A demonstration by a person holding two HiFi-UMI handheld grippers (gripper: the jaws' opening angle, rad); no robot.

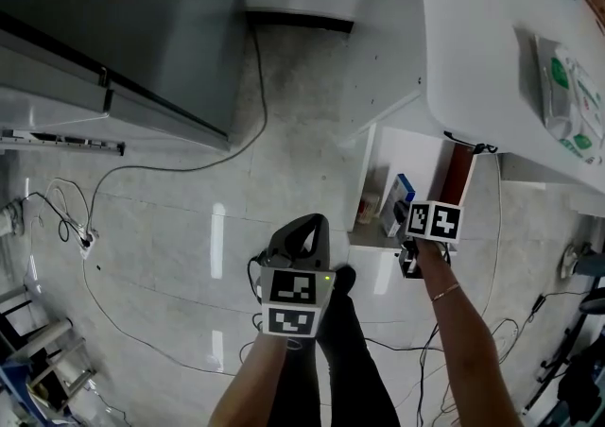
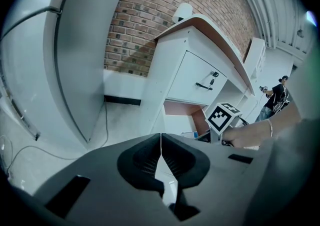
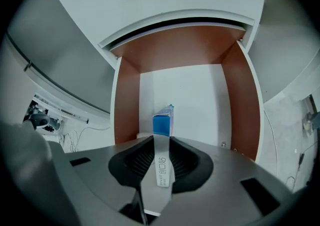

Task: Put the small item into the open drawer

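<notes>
Right hand-held gripper (image 3: 161, 145) is clamping a slim white-and-blue box (image 3: 162, 124) edge-on, its long axis pointing forward into the open drawer (image 3: 200, 87), which is lying directly ahead and below; nothing seems to be standing in the way. Left hand-held gripper (image 2: 161, 145) is hanging shut and empty, farther off over the tiled floor (image 1: 284, 161), away from the counter (image 1: 473, 38)

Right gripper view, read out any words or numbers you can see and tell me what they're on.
On the small box clamped in the right hand-held gripper: dark print along its white side, too skewed to read reliably.
Nothing else in this view carries text.
</notes>
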